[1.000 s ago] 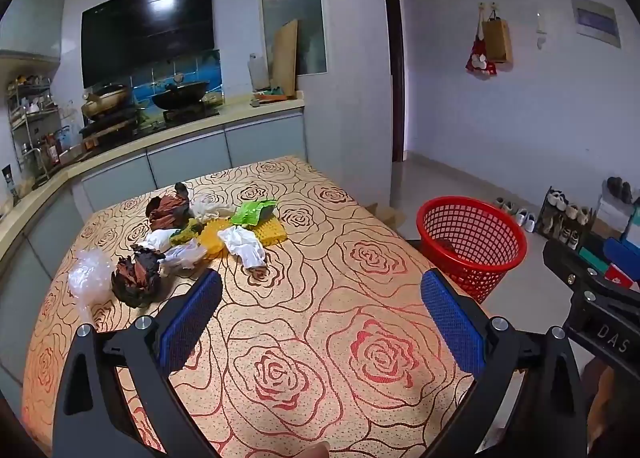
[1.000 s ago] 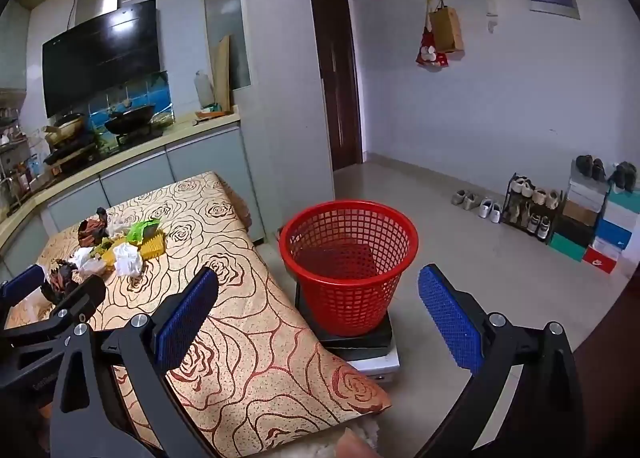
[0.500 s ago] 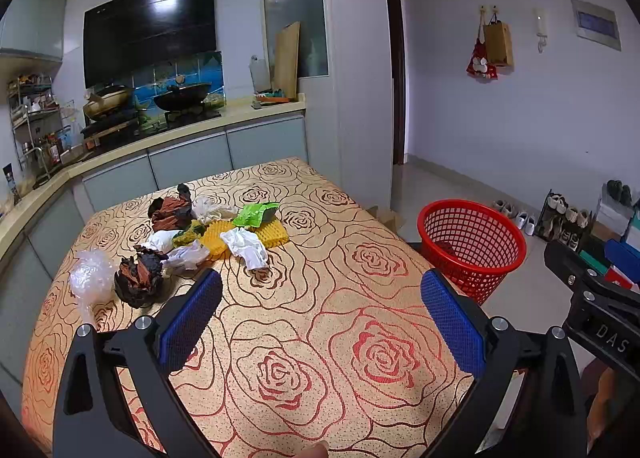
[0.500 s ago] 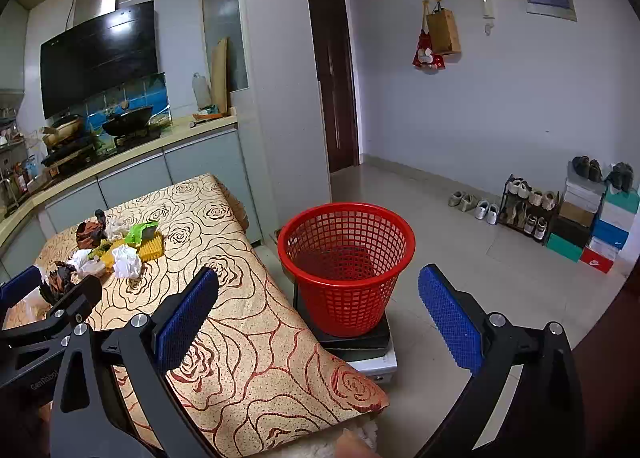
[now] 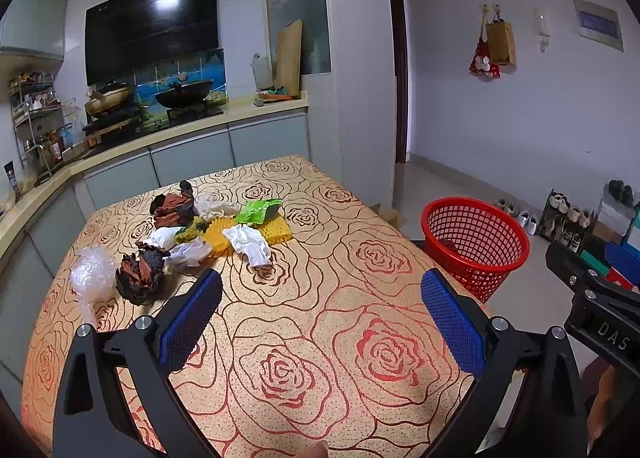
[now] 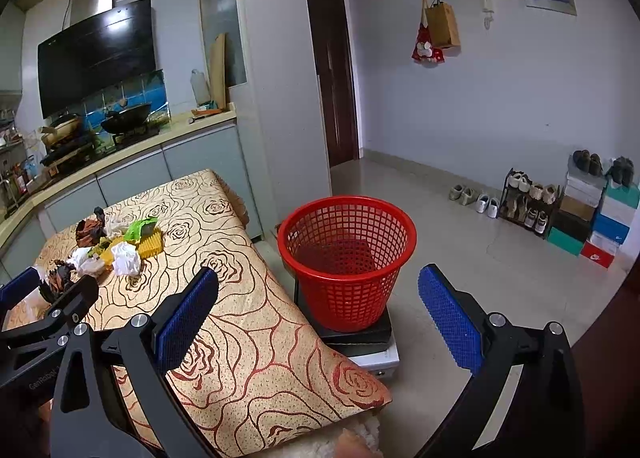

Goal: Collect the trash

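Note:
A pile of trash lies on the far left part of the rose-patterned table: white crumpled paper, a green wrapper, yellow mesh padding, two dark red-brown wads and a clear plastic wad. A red mesh basket stands on a box off the table's right edge, with nothing visible inside. My left gripper hovers open above the near half of the table, well short of the trash. My right gripper is open and empty over the table's right edge, facing the basket.
A kitchen counter with a stove and pans runs behind the table. A white pillar stands by the table's far corner. Shoe racks and boxes line the right wall. Tiled floor lies beyond the basket.
Both views have shifted only slightly; the grippers stay open and the trash has not moved.

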